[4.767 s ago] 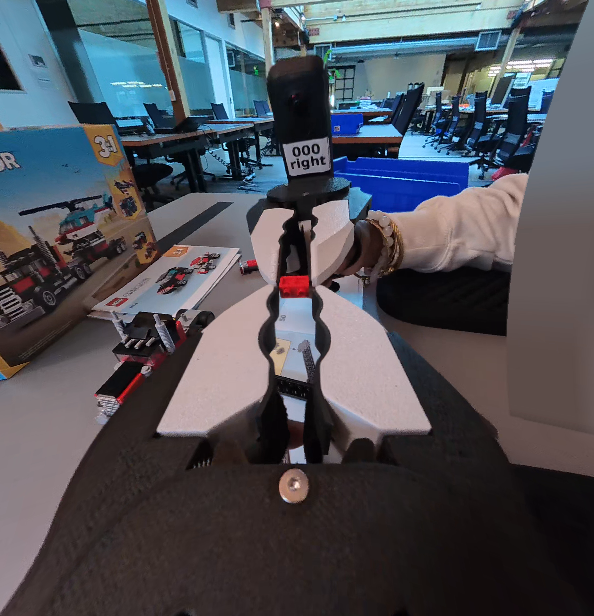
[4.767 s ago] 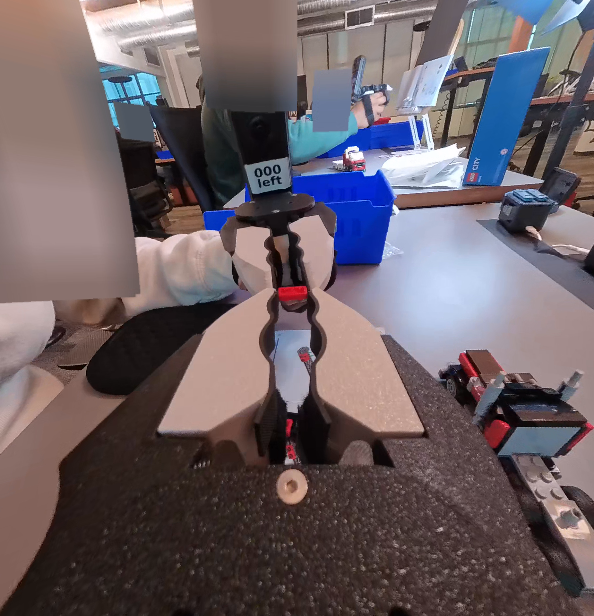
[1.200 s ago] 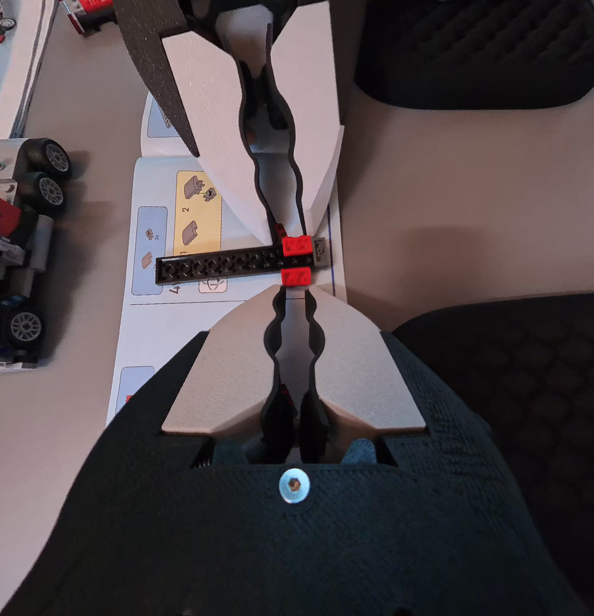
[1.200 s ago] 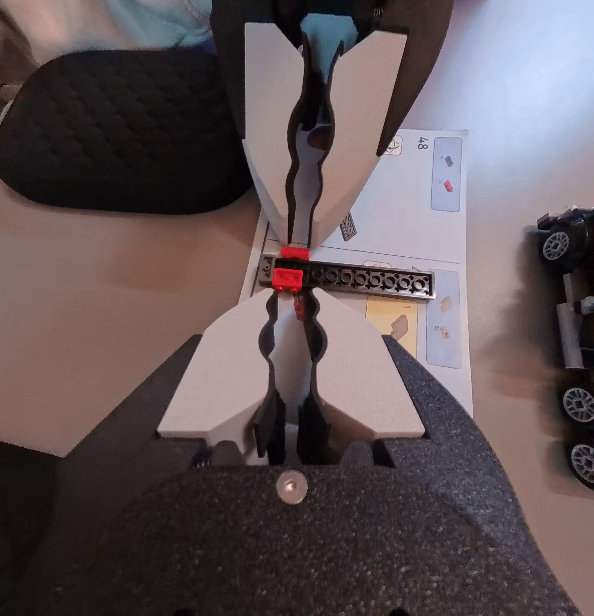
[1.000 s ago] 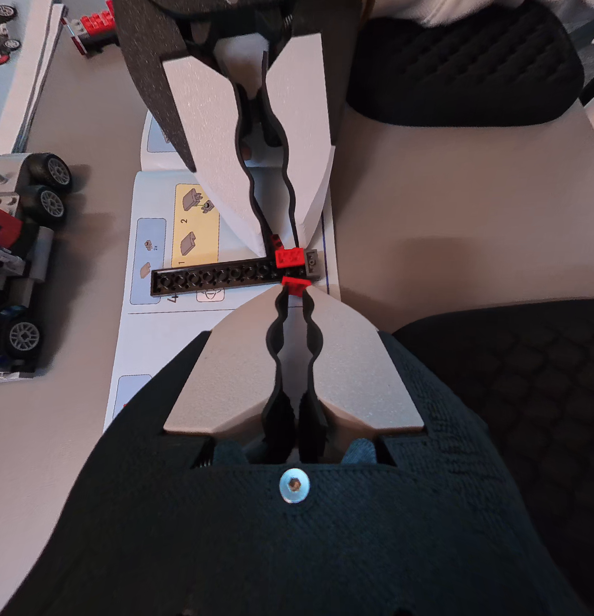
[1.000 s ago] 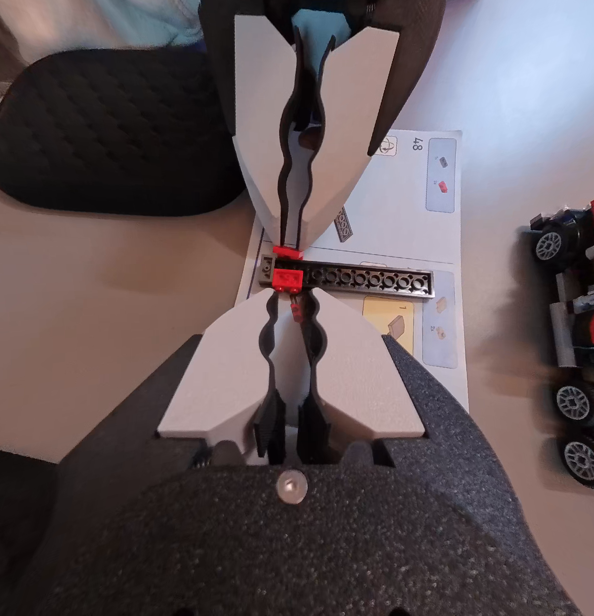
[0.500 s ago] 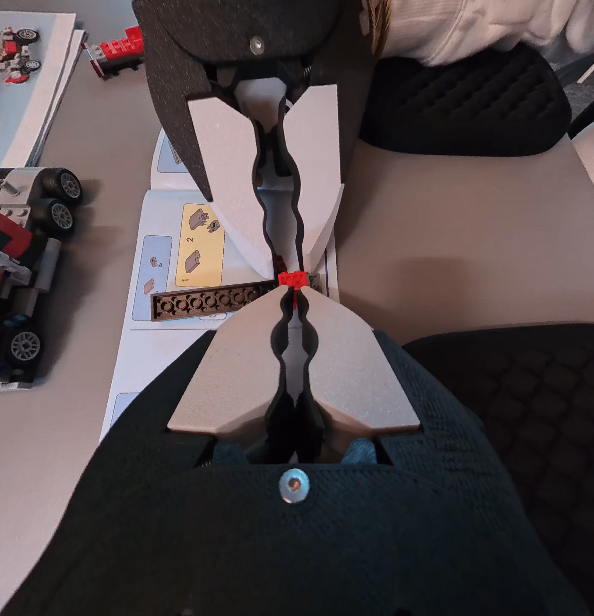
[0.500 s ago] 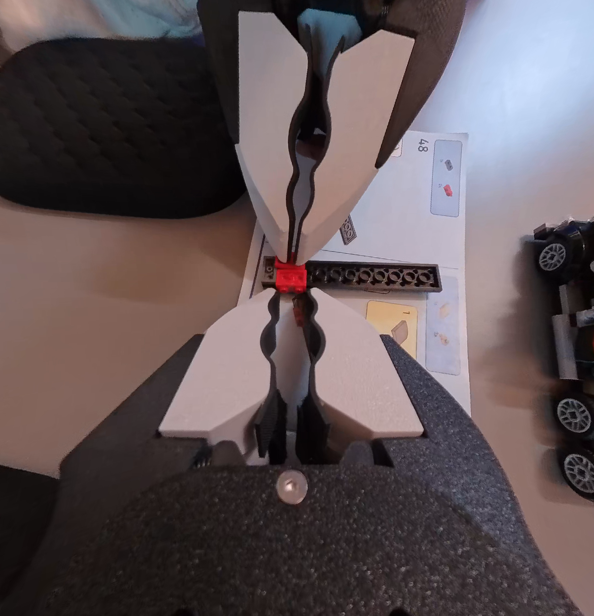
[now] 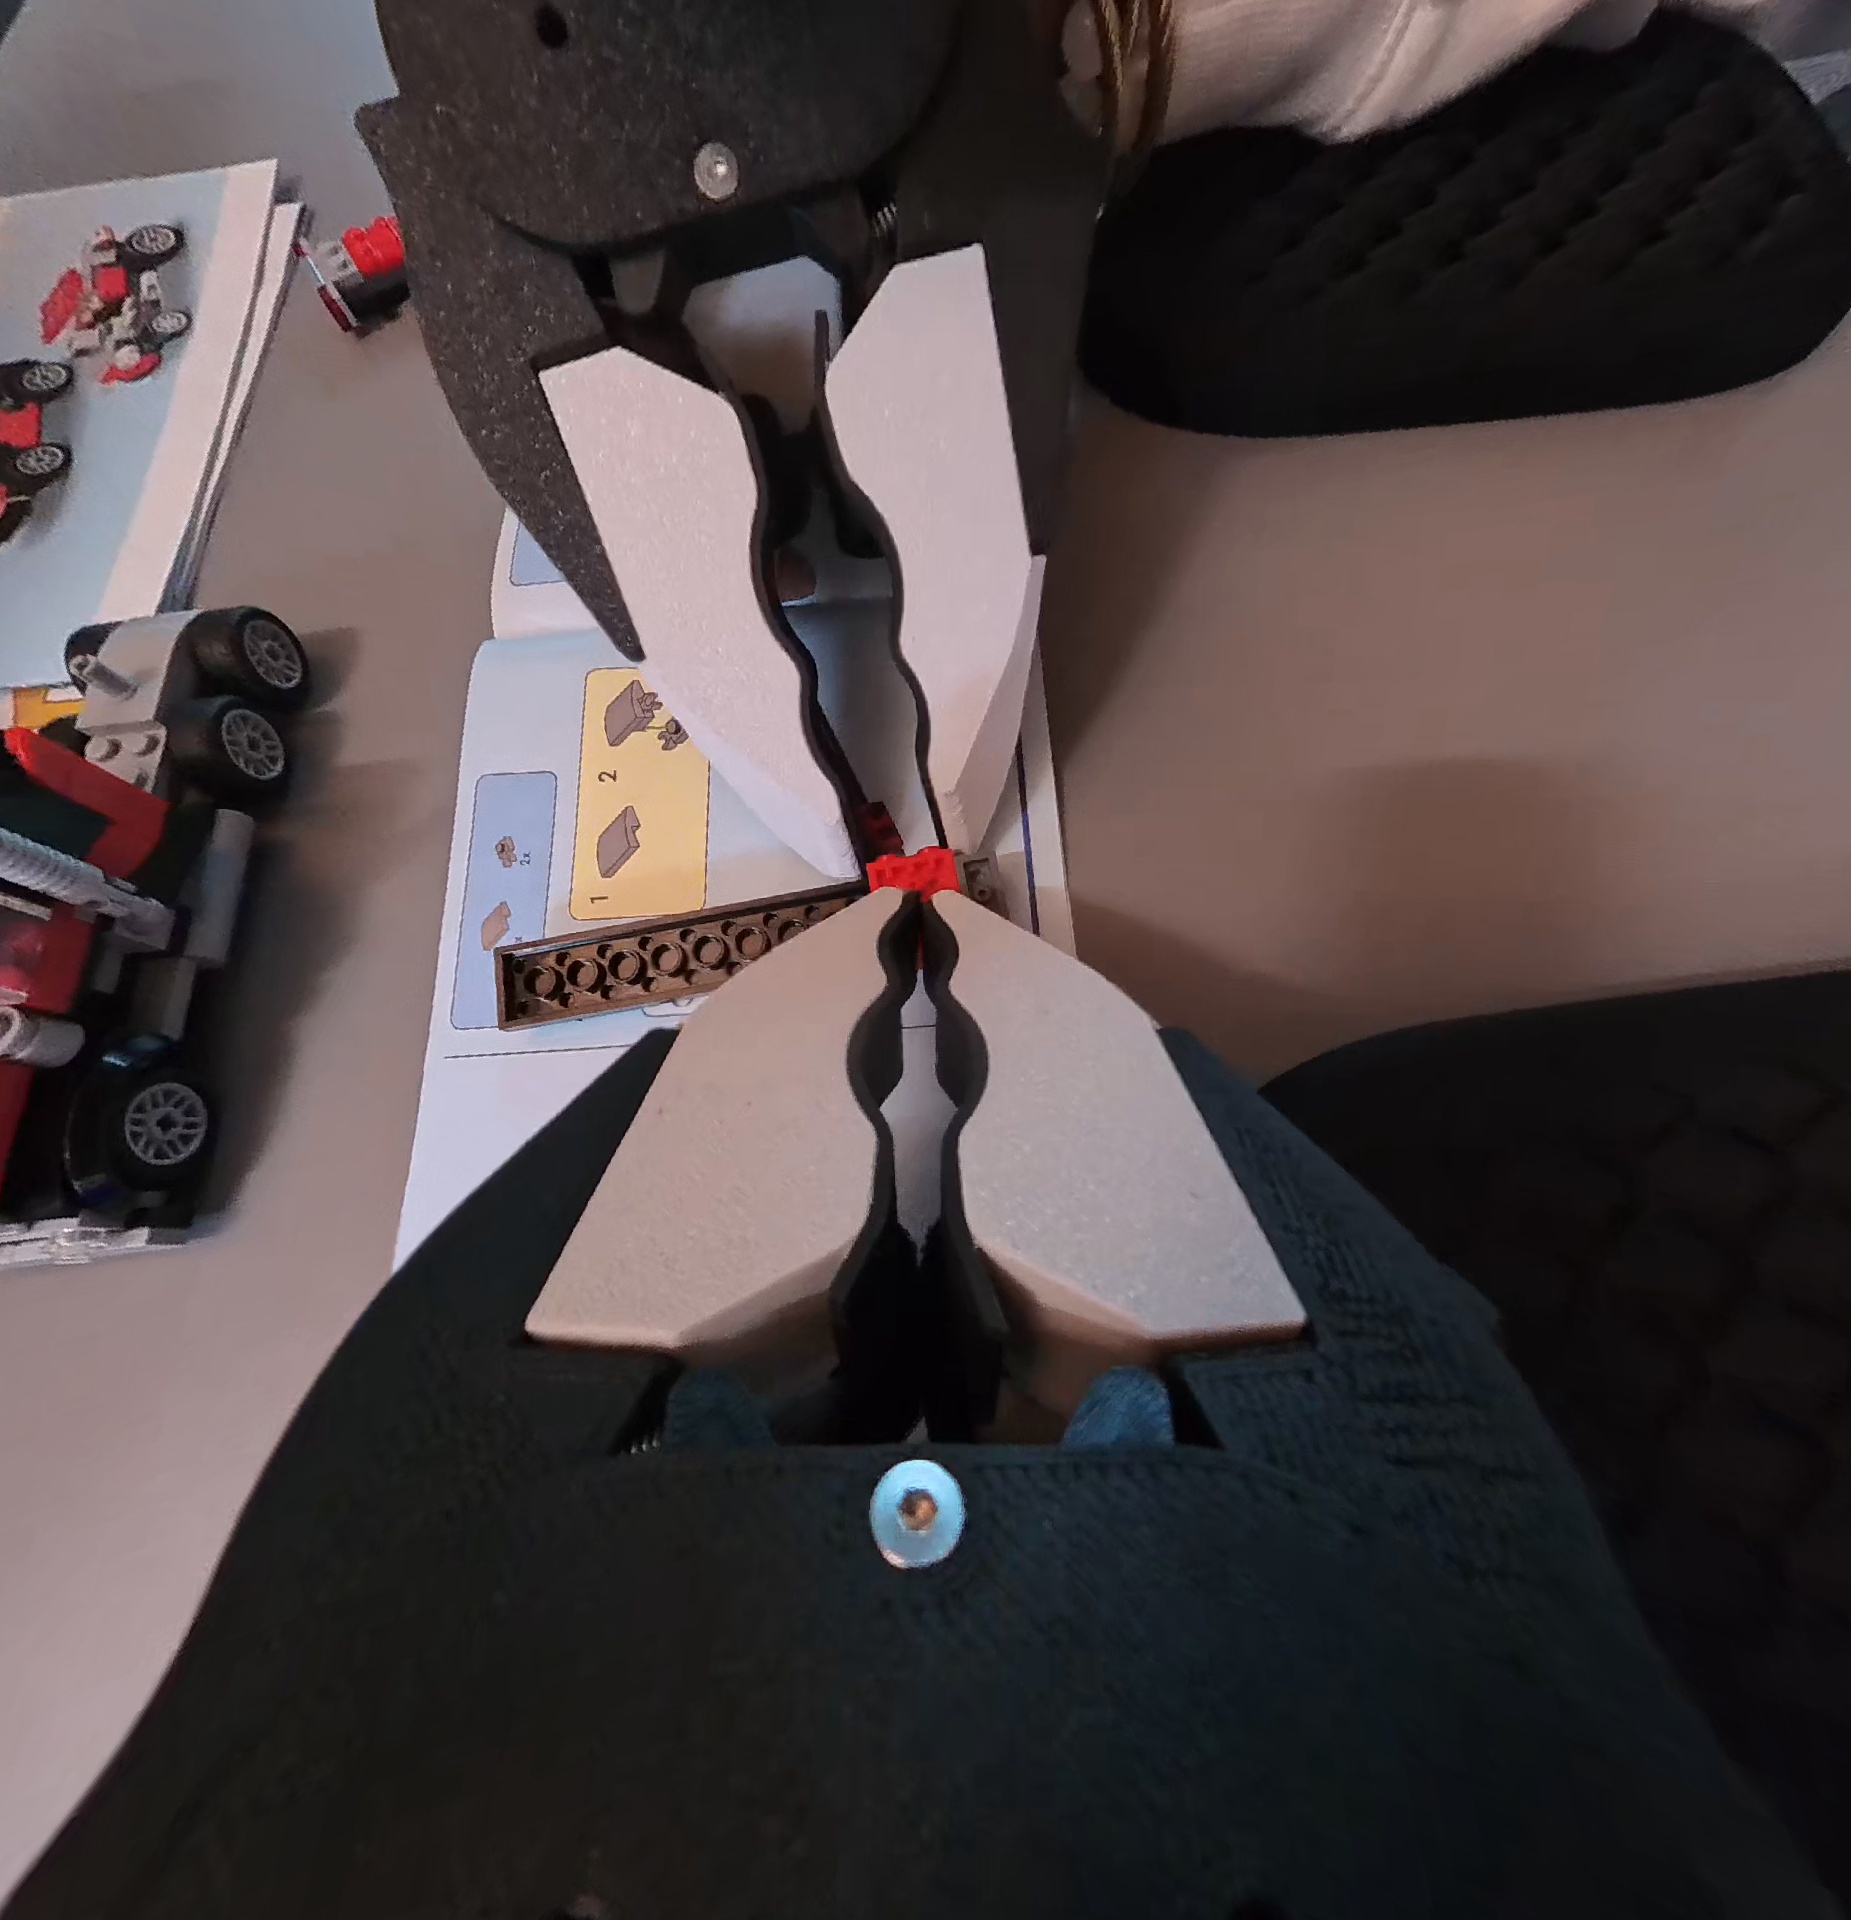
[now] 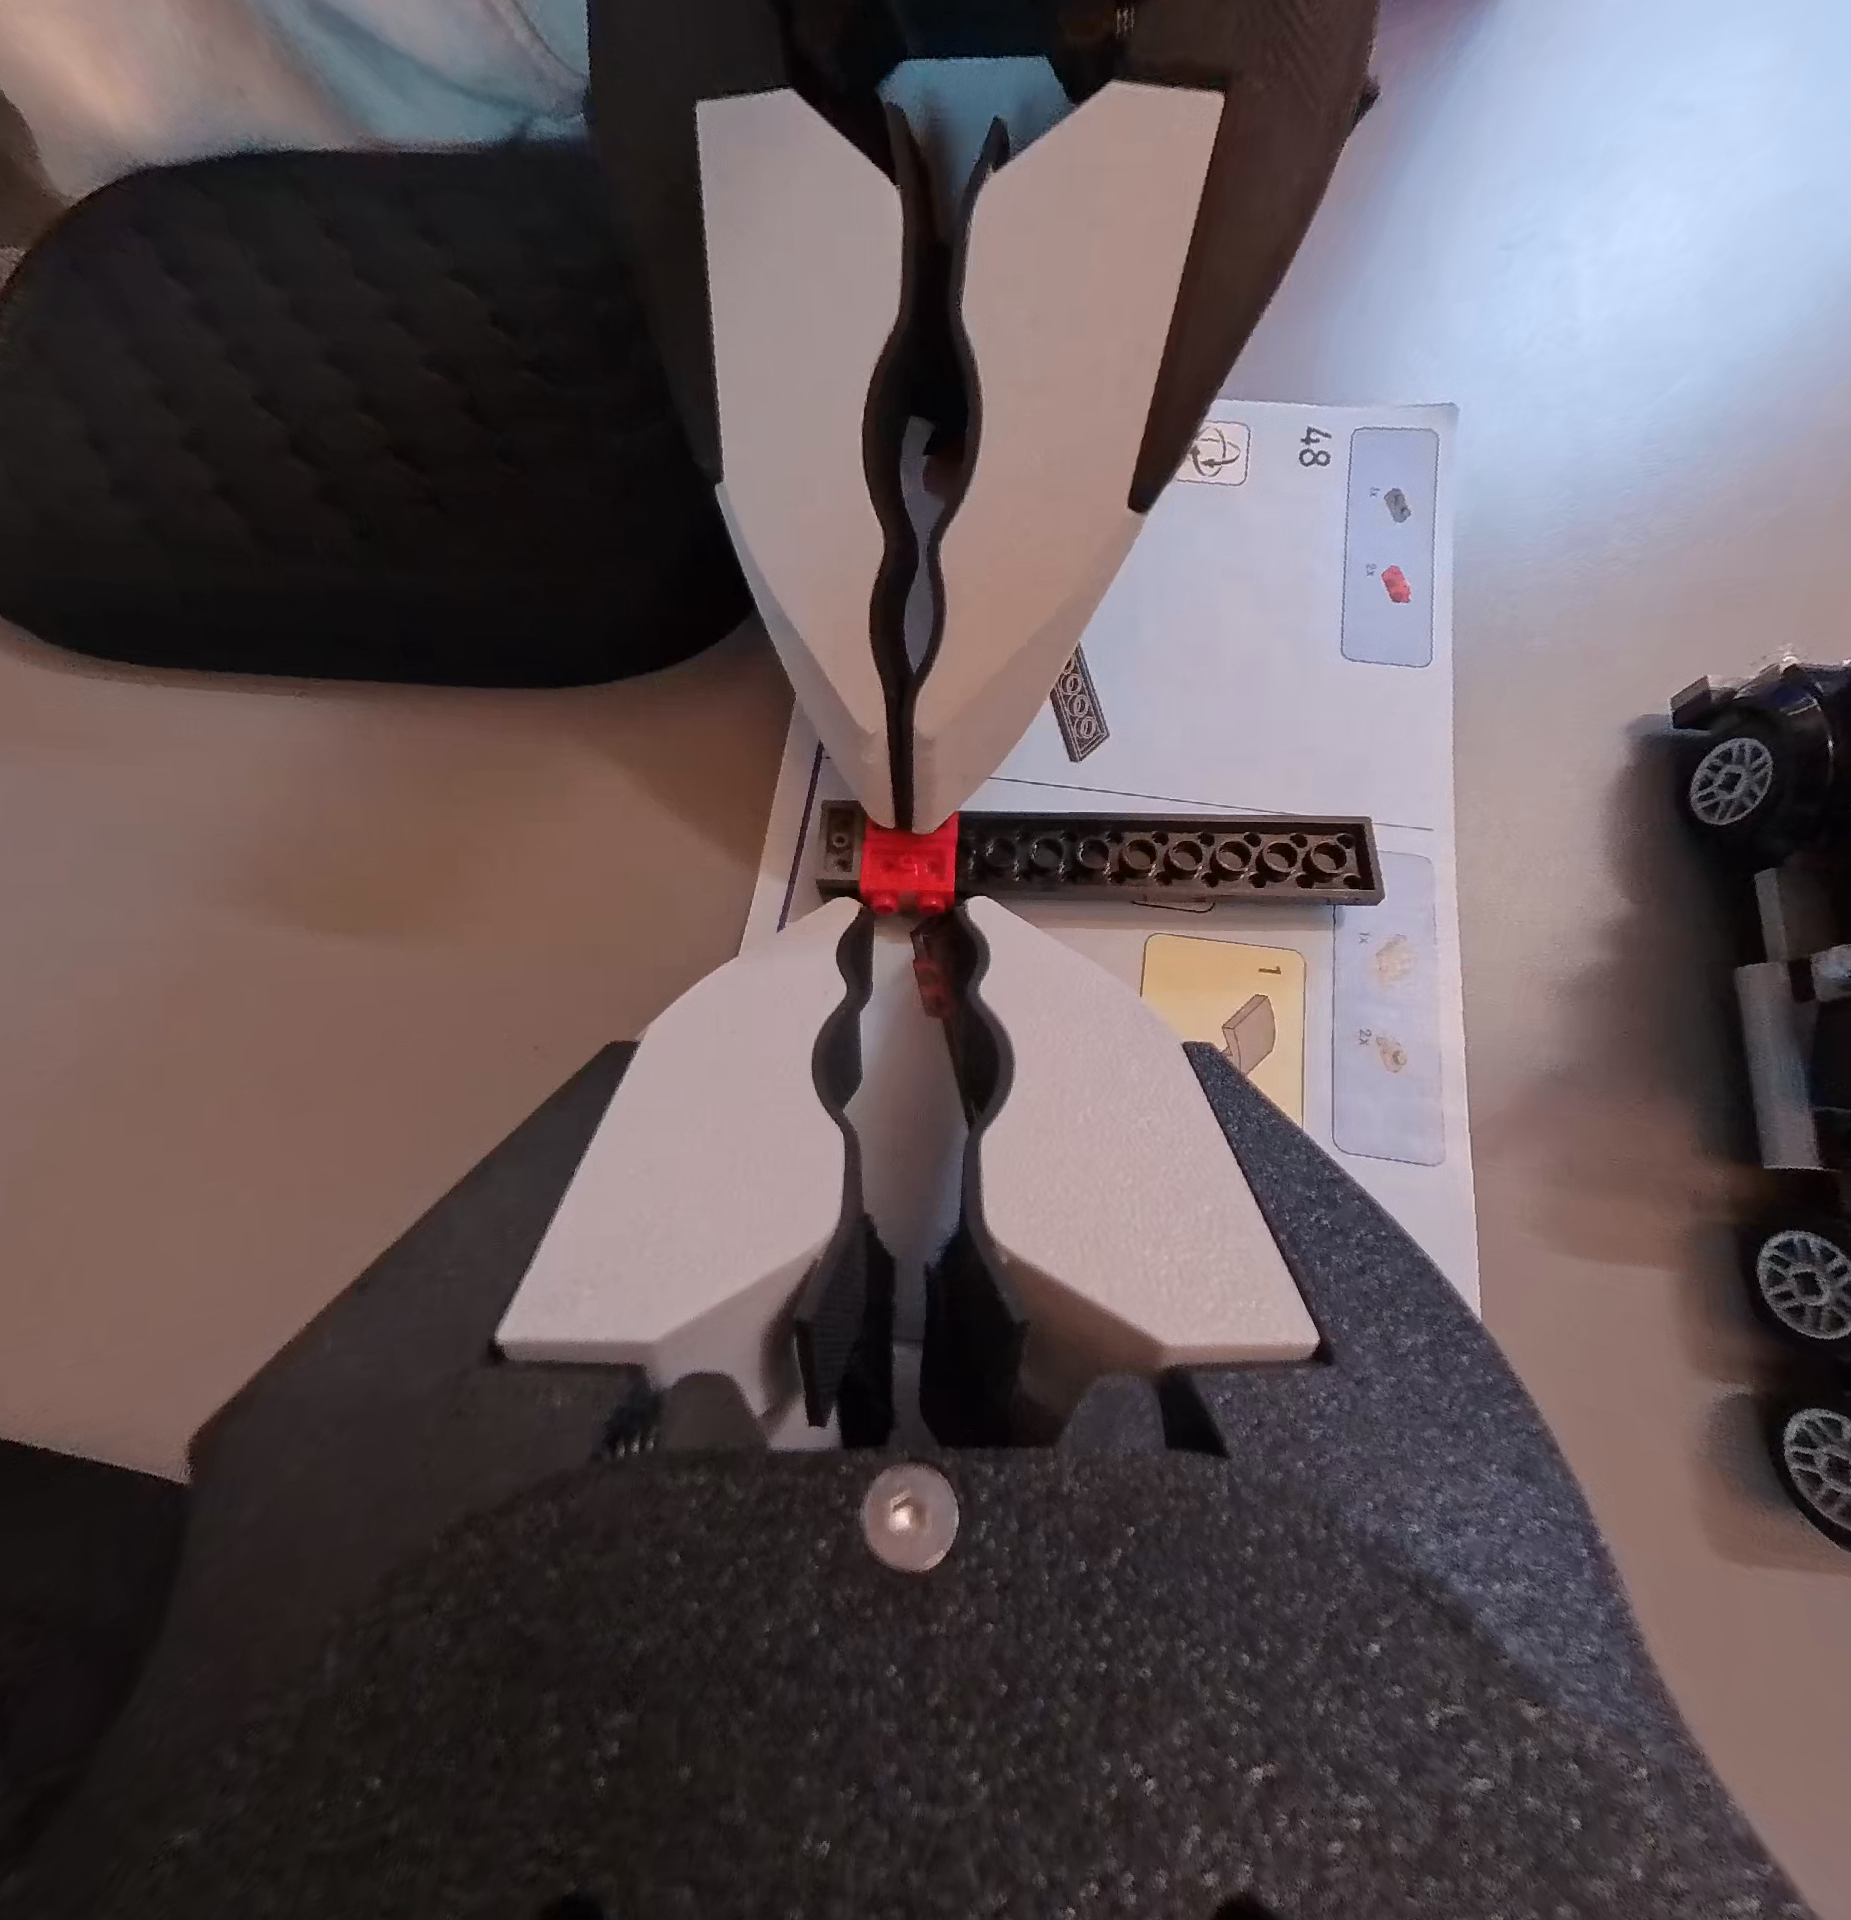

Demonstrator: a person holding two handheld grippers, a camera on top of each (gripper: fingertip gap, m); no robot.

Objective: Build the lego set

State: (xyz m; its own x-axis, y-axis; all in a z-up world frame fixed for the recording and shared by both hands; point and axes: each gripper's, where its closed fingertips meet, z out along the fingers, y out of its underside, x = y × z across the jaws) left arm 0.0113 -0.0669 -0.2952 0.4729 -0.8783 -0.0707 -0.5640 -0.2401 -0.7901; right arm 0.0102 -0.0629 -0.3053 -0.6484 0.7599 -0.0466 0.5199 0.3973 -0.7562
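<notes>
A long black plate [image 9: 651, 961] is held just above the open instruction booklet; it also shows in the right wrist view [image 10: 1160, 862]. A red brick [image 9: 905, 871] sits near its end, beside a small grey piece [image 9: 978, 878]. My left gripper [image 9: 913, 914] is shut, with a sliver of the red brick between its tips. My right gripper [image 10: 905, 920] faces it from the other side. It is closed on the plate's end, with a dark red piece [image 10: 936, 971] between its fingers. The two grippers meet tip to tip at the red brick [image 10: 907, 864].
The booklet [image 9: 516, 1091] lies on the beige table. A red and black truck model [image 9: 90, 935] stands beside it, seen at the right in the right wrist view [image 10: 1814, 1039]. More booklets [image 9: 100, 364] and a small red model [image 9: 365, 260] lie farther off. Black cushions [image 9: 1472, 208] border the table. My left and right fingertips are right by each other.
My left gripper has carried the red brick against the plate's end, closing the gap to the right gripper. The plate has tilted a little.
</notes>
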